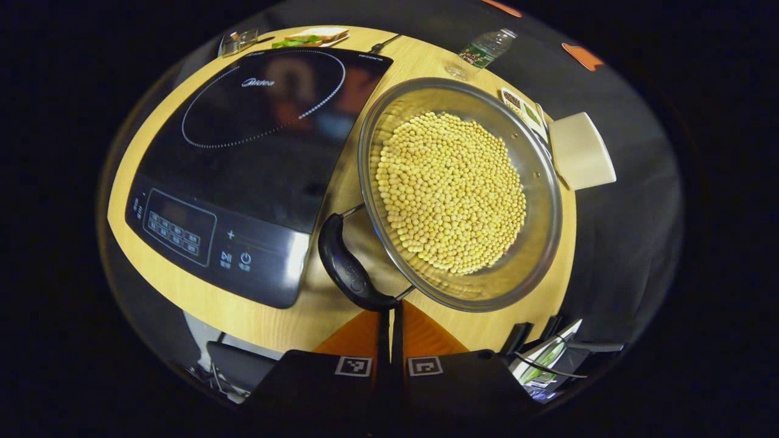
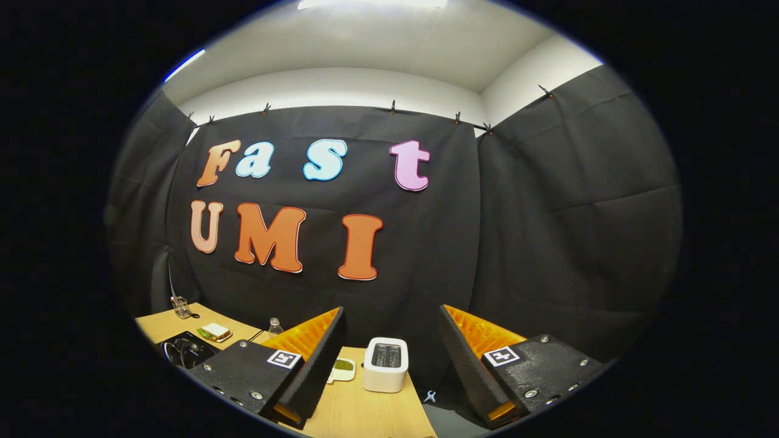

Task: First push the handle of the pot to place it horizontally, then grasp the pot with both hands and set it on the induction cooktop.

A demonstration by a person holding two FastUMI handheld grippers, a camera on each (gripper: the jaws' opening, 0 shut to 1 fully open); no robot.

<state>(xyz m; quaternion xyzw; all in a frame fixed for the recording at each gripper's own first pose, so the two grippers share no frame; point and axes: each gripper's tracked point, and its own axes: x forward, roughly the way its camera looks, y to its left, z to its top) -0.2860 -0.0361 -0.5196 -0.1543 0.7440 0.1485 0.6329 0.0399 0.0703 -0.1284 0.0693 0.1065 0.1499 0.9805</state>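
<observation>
Fingers of the left gripper (image 1: 389,319) sit pressed together at the bottom of the left gripper view, their tips right at the near end of the pot handle (image 1: 348,267), with nothing pinched between them. That dark handle curves up and to the left along the side of the pot (image 1: 535,243), lying between the pot and the induction cooktop (image 1: 255,152). The pot is a wide metal pan resting on the wooden counter (image 1: 152,137), to the right of the cooktop and just beside it, and it holds a full layer of pale yellow beans (image 1: 450,191). The cooktop's control panel (image 1: 179,226) faces the near edge of the counter, and its round cooking ring lies farther back. Past the pot's far rim stands a white toaster (image 1: 581,151) with a small dish (image 1: 522,109) next to it, and a plastic bottle (image 1: 487,47) lies at the counter's far edge. A plate with a sandwich (image 1: 313,36) sits beyond the cooktop.

In the right gripper view the right gripper (image 2: 389,359) is raised above the counter (image 2: 359,413), its fingers spread wide and holding nothing. Between them, farther off, stands the toaster (image 2: 385,364), with the dish (image 2: 342,368) to its left, and the booth's black cloth wall (image 2: 548,243) rises behind.
</observation>
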